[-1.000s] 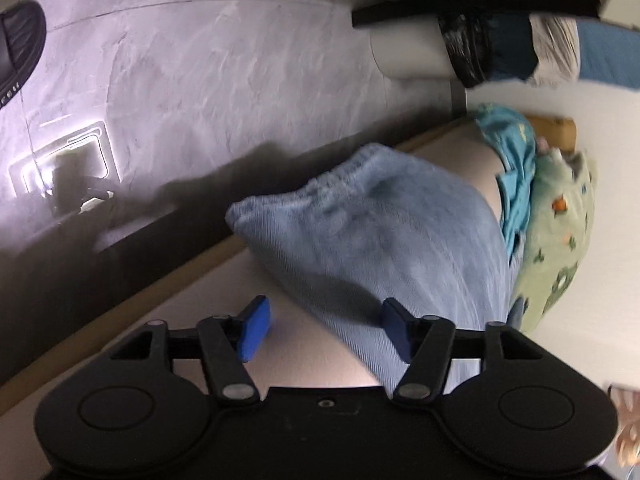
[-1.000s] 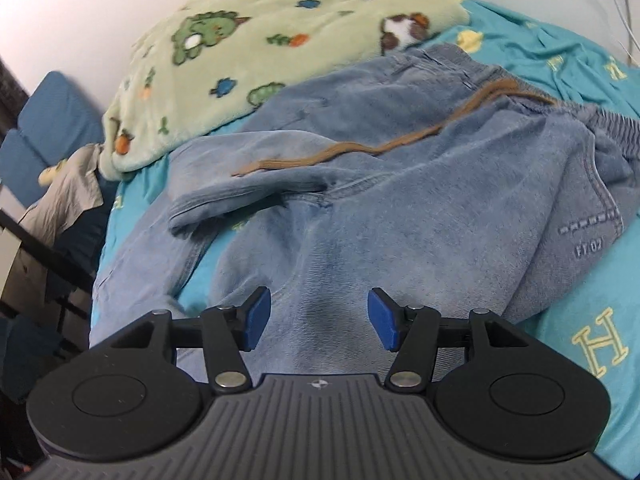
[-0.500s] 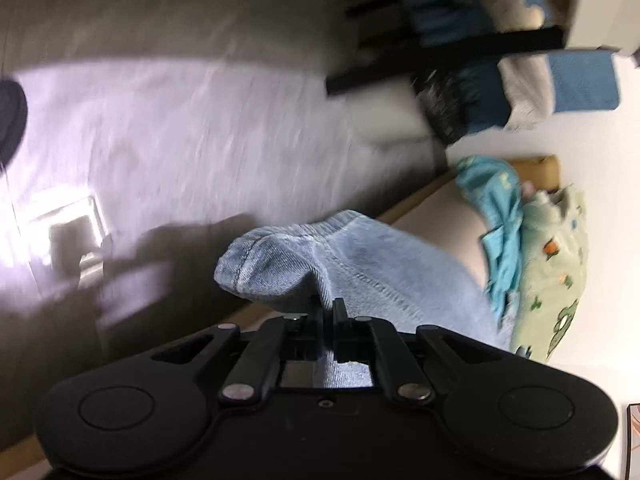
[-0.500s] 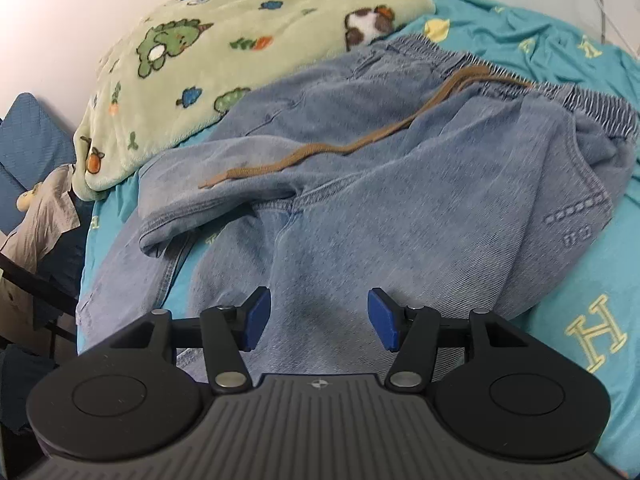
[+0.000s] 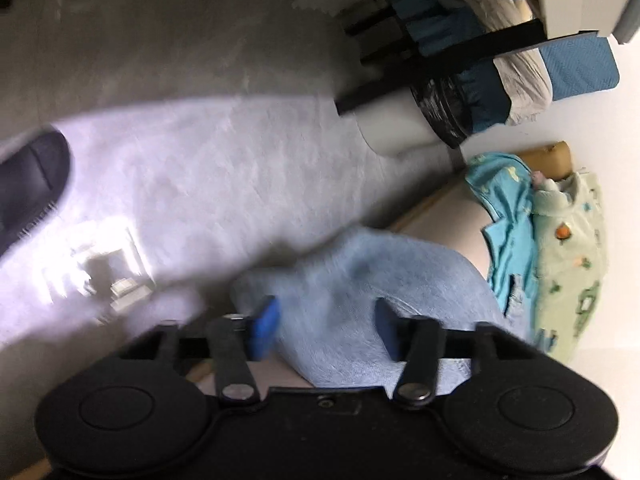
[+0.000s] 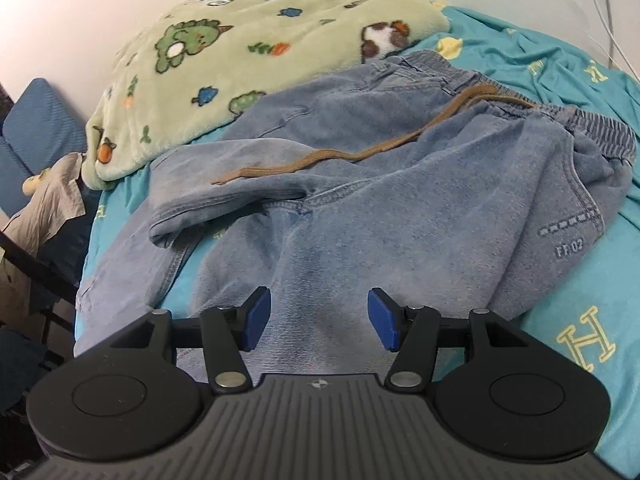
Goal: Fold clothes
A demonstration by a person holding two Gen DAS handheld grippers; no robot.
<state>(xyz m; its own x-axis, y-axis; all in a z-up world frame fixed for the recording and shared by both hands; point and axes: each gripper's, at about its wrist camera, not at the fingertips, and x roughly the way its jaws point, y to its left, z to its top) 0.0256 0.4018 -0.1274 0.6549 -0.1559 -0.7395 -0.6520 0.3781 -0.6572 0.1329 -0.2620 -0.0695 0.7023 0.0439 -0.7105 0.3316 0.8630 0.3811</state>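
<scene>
Light blue jeans [image 6: 360, 208] with a brown drawstring [image 6: 360, 152] lie crumpled on the bed. My right gripper [image 6: 318, 322] is open just above the upper leg cloth, holding nothing. In the left wrist view a jeans leg end [image 5: 360, 292] hangs over the bed's edge. My left gripper [image 5: 326, 328] is open with the leg cloth between its blue pads, not clamped.
A green dinosaur blanket [image 6: 240, 60] lies at the head of the bed on the teal sheet [image 6: 580, 300]. The left wrist view shows the grey floor [image 5: 200, 160], a black slipper [image 5: 28, 188], a dark rack with bedding [image 5: 460, 52] and the bed's wooden edge [image 5: 420, 208].
My left gripper was open, shut on the jeans leg hem half a second ago, and is open again now. The right gripper drew slightly back; the jeans there look unchanged.
</scene>
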